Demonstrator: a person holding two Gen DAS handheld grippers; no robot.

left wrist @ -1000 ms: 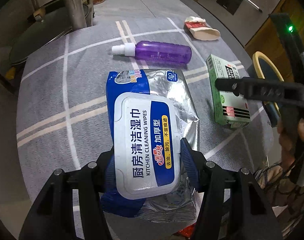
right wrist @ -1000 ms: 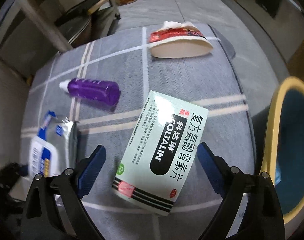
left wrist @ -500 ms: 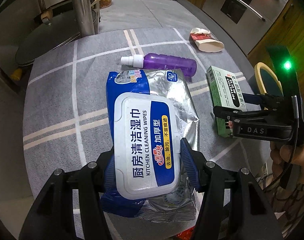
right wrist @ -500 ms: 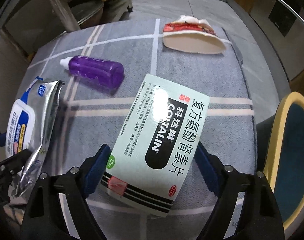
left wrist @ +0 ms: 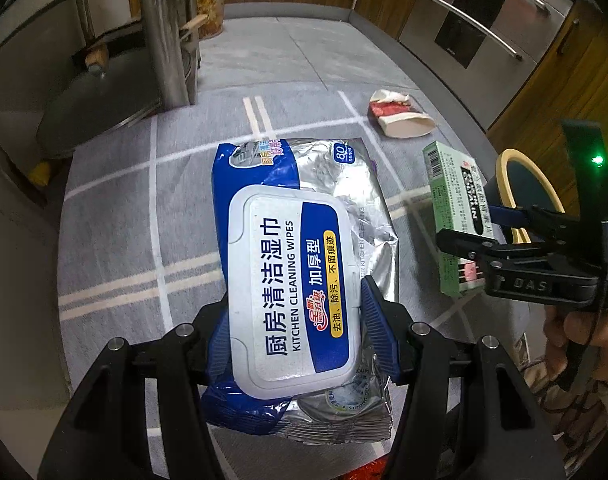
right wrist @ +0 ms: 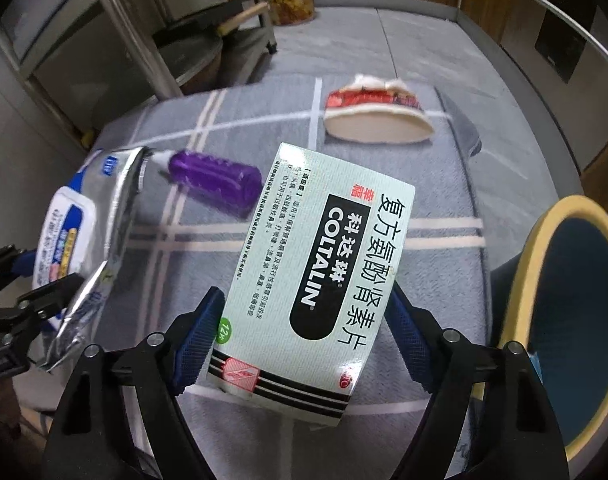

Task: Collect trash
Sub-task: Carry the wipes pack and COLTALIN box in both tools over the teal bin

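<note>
Left wrist: left hand-held gripper clamps wipes pack | right hand-held gripper clamps medicine box (bin beside)

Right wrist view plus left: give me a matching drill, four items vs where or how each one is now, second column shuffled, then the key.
Items:
1. wipes pack
2. medicine box
3. purple bottle
4. crushed paper cup

States:
A. lying on the grey mat, far end
B. clamped in the right gripper
C. clamped in the left gripper
D. lying on its side on the mat, between pack and box

Pairs: 1-C, 2-B, 3-D, 4-A
</note>
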